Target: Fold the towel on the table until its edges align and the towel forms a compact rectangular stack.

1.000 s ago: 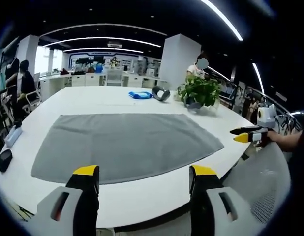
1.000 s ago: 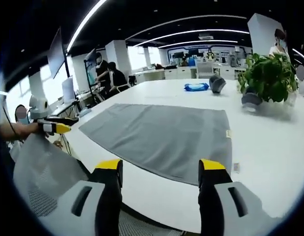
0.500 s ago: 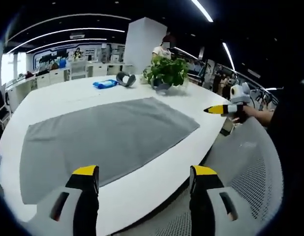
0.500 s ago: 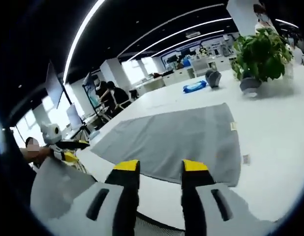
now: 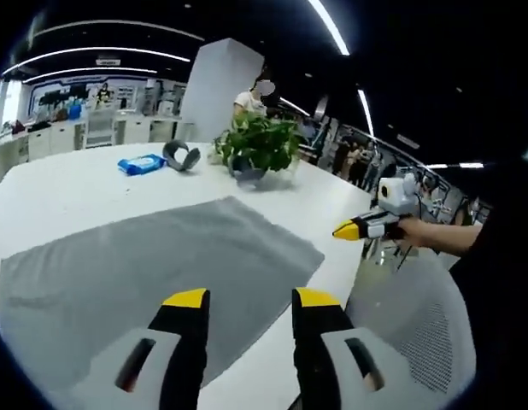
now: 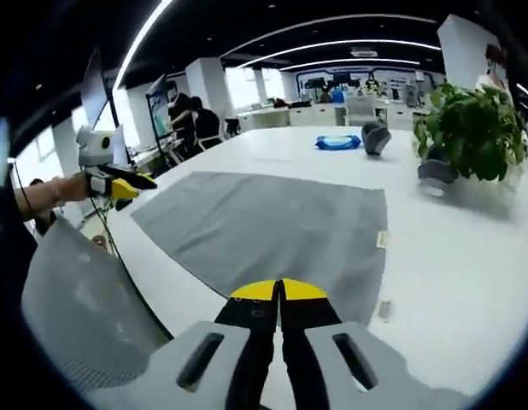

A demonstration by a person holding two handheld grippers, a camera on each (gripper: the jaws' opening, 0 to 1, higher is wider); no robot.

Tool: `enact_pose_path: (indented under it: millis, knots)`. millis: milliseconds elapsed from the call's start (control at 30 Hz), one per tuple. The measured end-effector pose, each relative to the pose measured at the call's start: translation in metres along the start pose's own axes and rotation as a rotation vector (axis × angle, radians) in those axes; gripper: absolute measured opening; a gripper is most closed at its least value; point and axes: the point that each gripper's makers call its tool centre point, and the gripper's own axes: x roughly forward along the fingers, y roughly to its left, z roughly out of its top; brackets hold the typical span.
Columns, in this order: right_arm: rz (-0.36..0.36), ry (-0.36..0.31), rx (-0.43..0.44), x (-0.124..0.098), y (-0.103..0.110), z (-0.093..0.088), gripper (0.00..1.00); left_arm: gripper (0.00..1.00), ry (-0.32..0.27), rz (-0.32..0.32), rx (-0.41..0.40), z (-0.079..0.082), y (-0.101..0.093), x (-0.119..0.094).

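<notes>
Grey towel point(image 6: 272, 231) is lying flat and unfolded on the white table point(image 6: 452, 248); left gripper point(image 5: 243, 297) is hovering with jaws apart; right gripper point(image 6: 279, 290) with jaws together, empty.

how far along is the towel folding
Nothing is folded: the grey towel lies flat in one layer on the white table. Nothing in hand: the right hand-held gripper is shut and empty, the left hand-held gripper open above the towel's near edge. Every fold remains.
</notes>
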Motion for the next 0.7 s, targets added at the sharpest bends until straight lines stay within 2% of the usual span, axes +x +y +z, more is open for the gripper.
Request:
enact_pose_path:
  millis: [167, 233, 267, 333, 367, 467, 533, 567, 600, 633, 700]
  knots:
    - [-0.036, 0.077, -0.086, -0.004, -0.011, -0.012, 0.00, 0.32, 0.014, 0.007, 0.011, -0.007, -0.007, 0.034]
    - [-0.041, 0.088, -0.088, -0.003, -0.014, -0.017, 0.00, 0.26, 0.032, 0.012, -0.006, -0.015, -0.009, 0.045]
    - [-0.044, 0.094, -0.072, -0.002, -0.017, -0.019, 0.02, 0.26, 0.040, 0.017, -0.009, -0.019, -0.010, 0.048]
    - [-0.045, 0.108, -0.039, 0.000, -0.020, -0.025, 0.09, 0.28, 0.025, 0.027, -0.014, -0.026, -0.013, 0.054]
    - [-0.059, 0.123, -0.012, 0.001, -0.025, -0.030, 0.10, 0.29, 0.010, 0.025, -0.050, -0.029, -0.017, 0.057]
    - [-0.094, 0.173, -0.022, 0.002, -0.039, -0.043, 0.08, 0.32, -0.028, 0.035, -0.126, -0.033, -0.019, 0.059]
    - [-0.113, 0.207, -0.034, 0.003, -0.049, -0.050, 0.08, 0.37, -0.018, 0.049, -0.123, -0.039, -0.017, 0.060]
    - [-0.116, 0.224, -0.034, 0.004, -0.052, -0.054, 0.08, 0.40, 0.006, 0.060, -0.112, -0.041, -0.014, 0.061]
    - [-0.124, 0.244, -0.031, 0.005, -0.058, -0.059, 0.09, 0.42, 0.014, 0.083, -0.062, -0.041, -0.009, 0.061]
    - [-0.130, 0.255, -0.030, 0.006, -0.062, -0.062, 0.09, 0.43, -0.002, 0.097, -0.045, -0.040, -0.006, 0.061]
    - [-0.143, 0.286, -0.020, 0.009, -0.072, -0.069, 0.10, 0.45, 0.008, 0.098, -0.077, -0.042, -0.007, 0.060]
